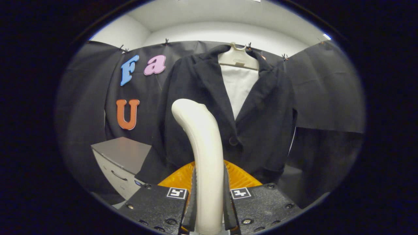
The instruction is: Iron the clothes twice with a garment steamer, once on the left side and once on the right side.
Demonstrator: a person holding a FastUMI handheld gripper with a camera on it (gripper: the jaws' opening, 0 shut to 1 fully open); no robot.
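Note:
A black jacket [261, 114] hangs on a cream hanger [238, 58] against the booth's black cloth wall, with a white lining [240, 88] showing between its lapels. My gripper [209, 195] is shut on the cream handle of the garment steamer [204, 143], both black fingers [193, 199] pressing its sides. The handle rises upright between the fingers and curves at its top toward the jacket's left front panel. An orange ribbed part of the steamer [179, 178] spreads out just beyond the fingers, below the jacket's hem.
A grey cabinet with a drawer handle [120, 163] stands low to the left of the jacket. Black cloth [326, 88] drapes the wall to the right of the jacket. A white ceiling [209, 29] runs above the cloth.

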